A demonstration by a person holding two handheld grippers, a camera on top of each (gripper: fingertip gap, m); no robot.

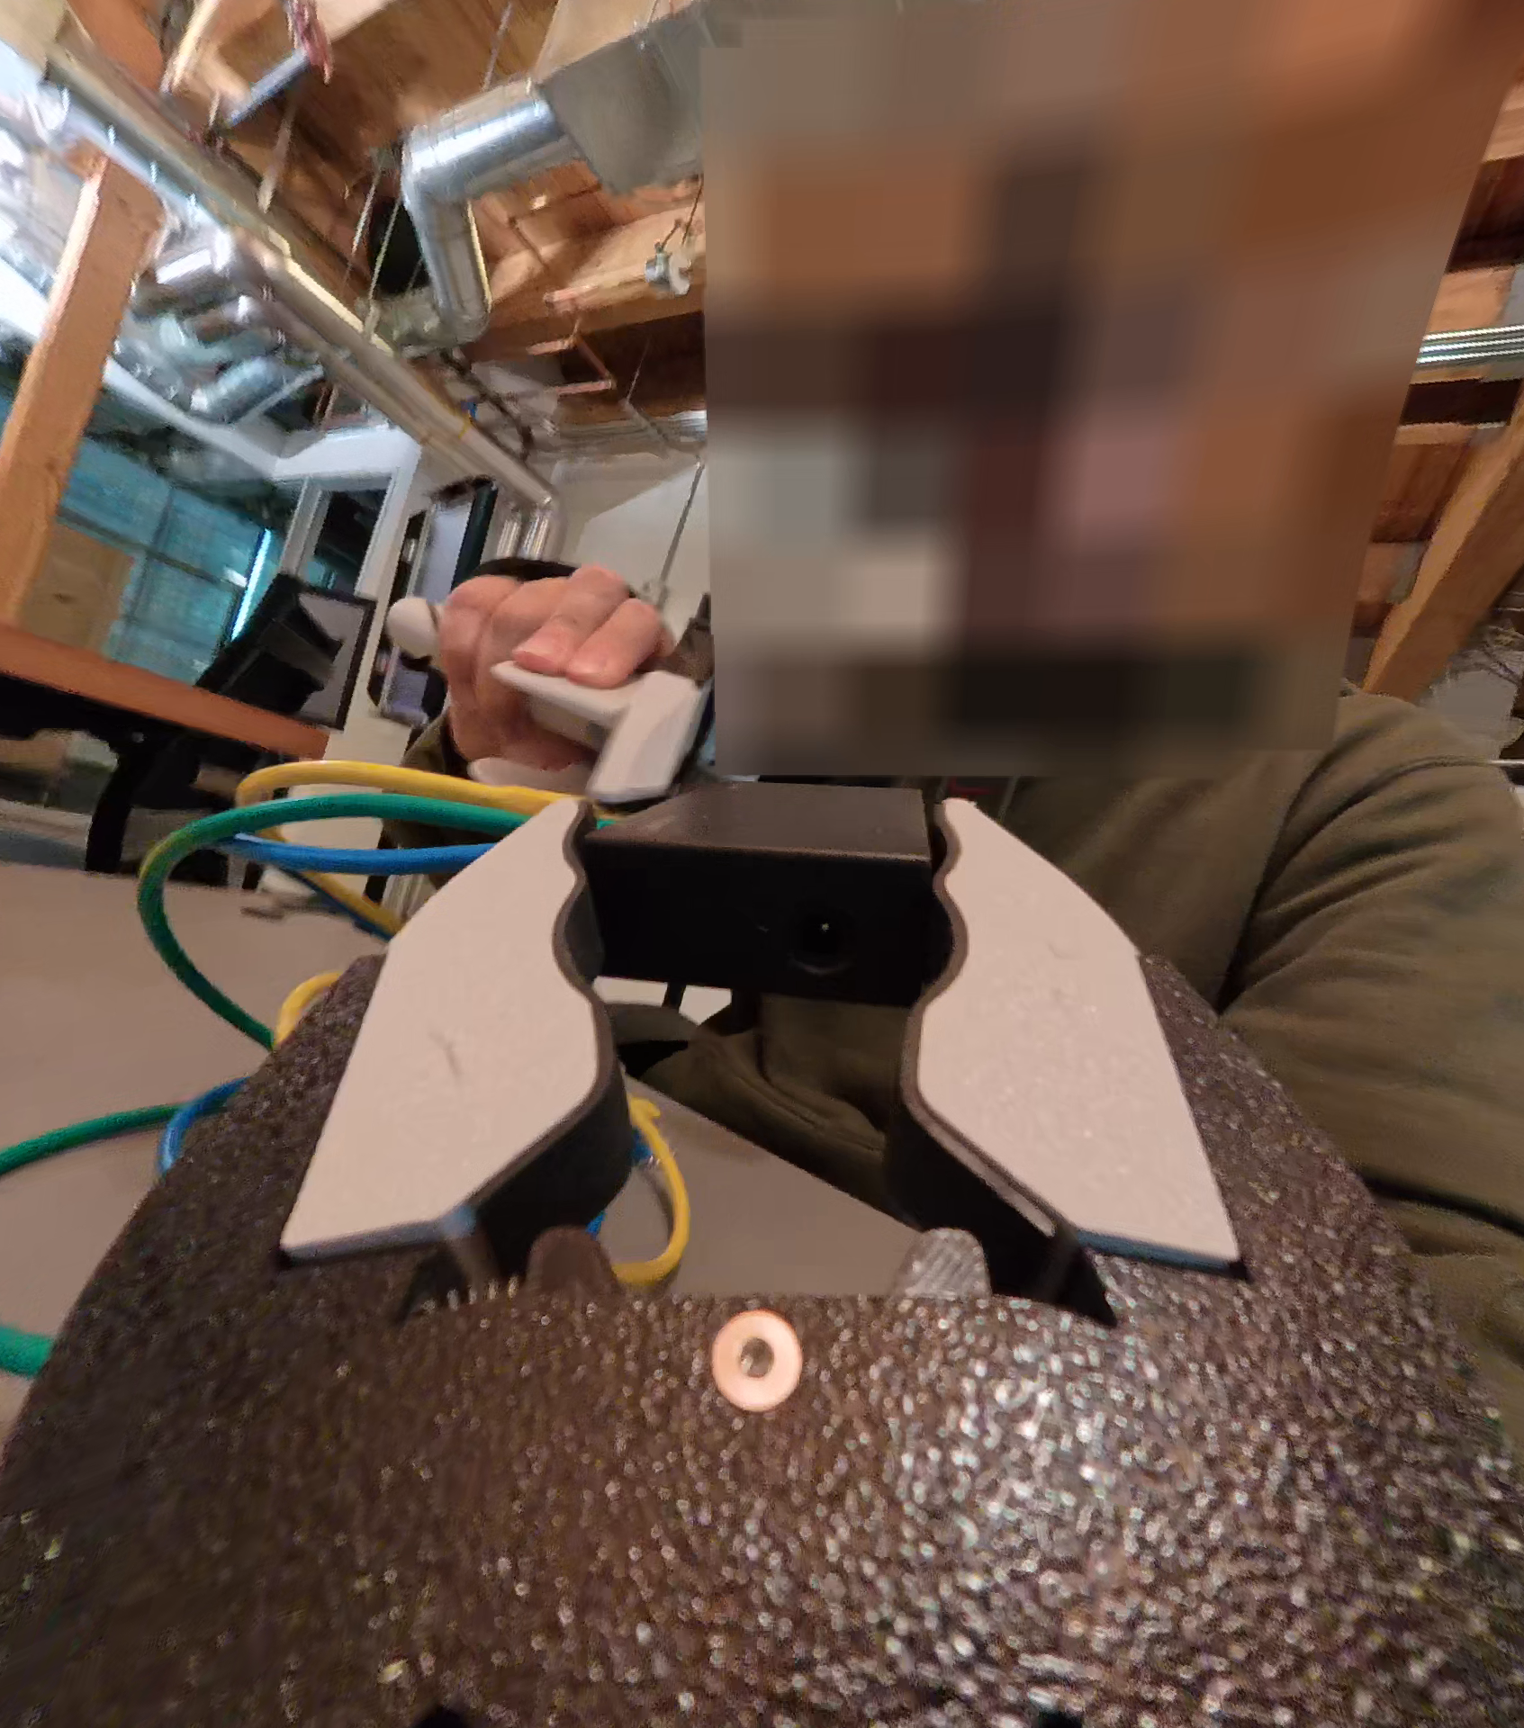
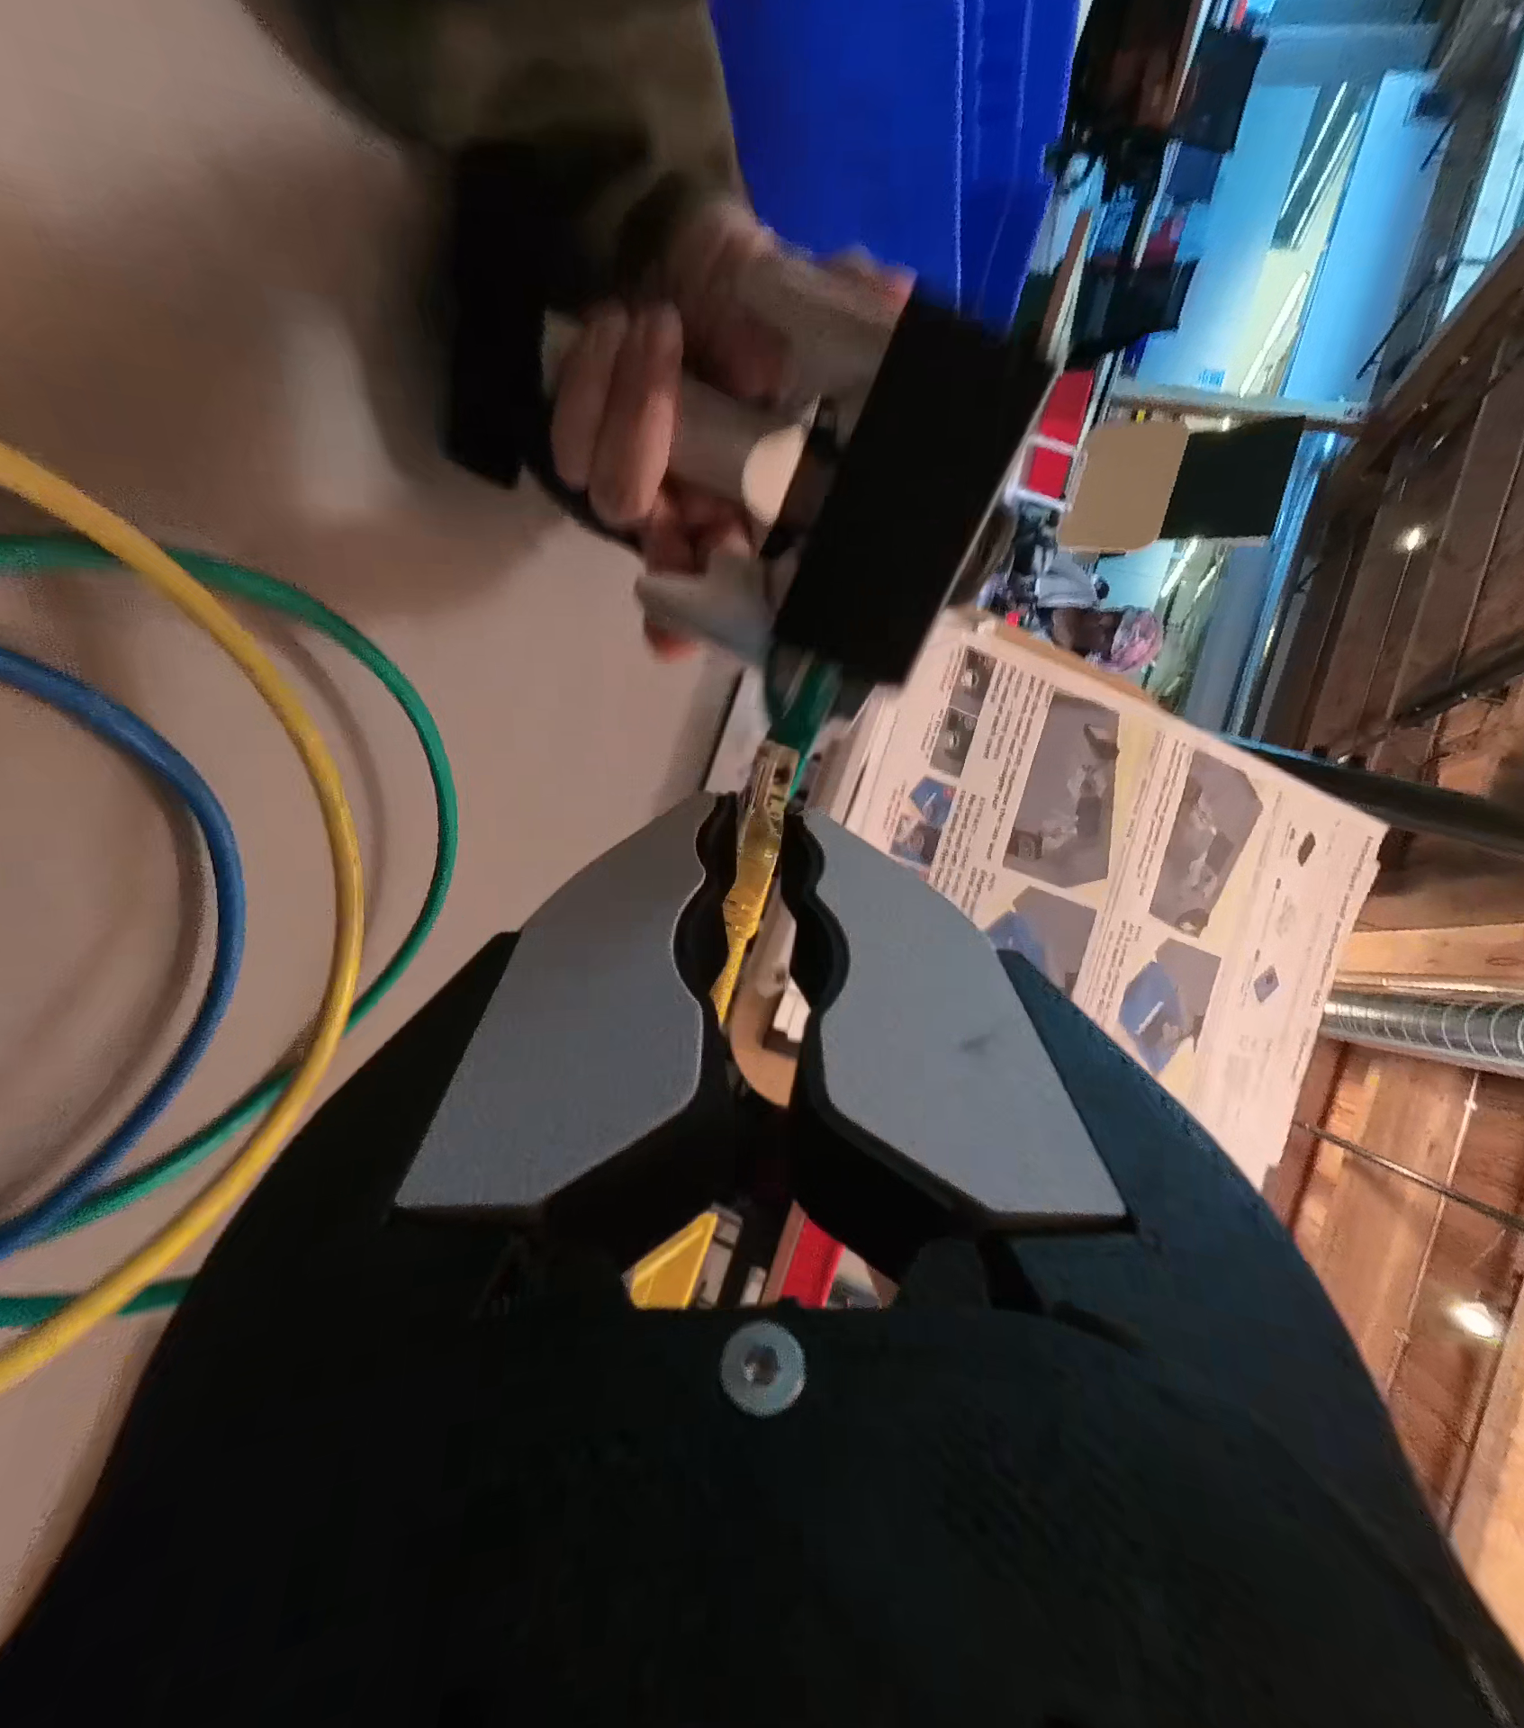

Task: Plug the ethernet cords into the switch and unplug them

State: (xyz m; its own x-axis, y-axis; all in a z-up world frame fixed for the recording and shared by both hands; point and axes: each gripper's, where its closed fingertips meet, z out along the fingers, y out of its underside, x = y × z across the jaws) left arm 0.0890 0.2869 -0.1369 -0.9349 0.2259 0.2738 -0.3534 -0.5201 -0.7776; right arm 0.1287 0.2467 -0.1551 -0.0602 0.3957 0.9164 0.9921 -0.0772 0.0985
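Three cords, green (image 2: 421, 748), blue (image 2: 206, 842) and yellow (image 2: 337, 823), are looped on the grey table (image 2: 84, 234). Lifted above its edge, the black switch (image 1: 758, 888) is clamped across its width by the left gripper (image 1: 758, 898). Right gripper (image 2: 753, 842) is closed narrowly on the yellow plug (image 2: 756, 856); plugging step judged in hand, with plug-to-port alignment needed next.

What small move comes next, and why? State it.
Probably ease the right tongs forward to seat the yellow plug in the switch. The plug is clamped and free; the left tongs grip the switch, with the green cord seemingly already plugged in.
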